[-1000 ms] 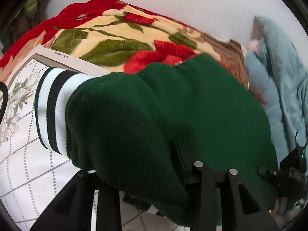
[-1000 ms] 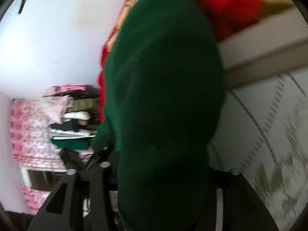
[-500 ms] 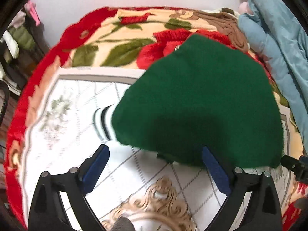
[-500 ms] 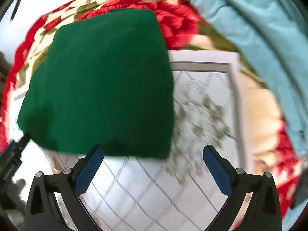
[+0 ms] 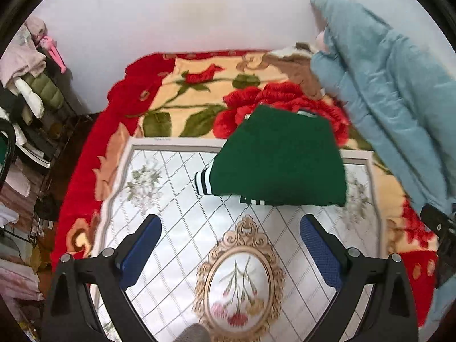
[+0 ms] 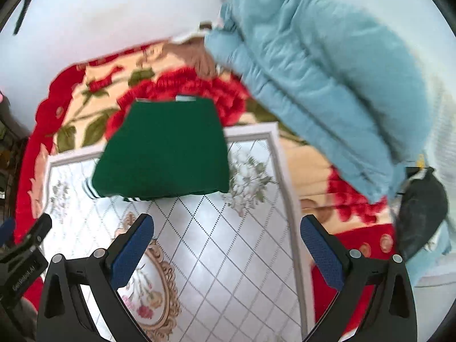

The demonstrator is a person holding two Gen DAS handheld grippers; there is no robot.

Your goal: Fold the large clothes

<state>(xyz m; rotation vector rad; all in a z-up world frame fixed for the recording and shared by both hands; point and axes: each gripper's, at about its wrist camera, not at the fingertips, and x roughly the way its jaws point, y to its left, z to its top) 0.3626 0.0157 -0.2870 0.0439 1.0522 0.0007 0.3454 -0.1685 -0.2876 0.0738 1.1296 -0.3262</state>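
Near middle of frame, folded green sweater (image 5: 280, 162) lay on white mat (image 5: 171, 199). Looked soft, thick, floppy; best grabbed at near corners. Left gripper (image 5: 229, 235) and right gripper (image 6: 226, 235) jaws wide, empty.

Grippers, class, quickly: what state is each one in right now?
Left gripper: open, holding nothing, short of the green sweater.
Right gripper: open, holding nothing.

a home bedroom: floral blanket (image 5: 182, 91) on a bed, clothes rack (image 5: 28, 65) beside.

Left hand-held gripper (image 5: 229, 238) and right hand-held gripper (image 6: 226, 236) both gape wide, holding nothing.
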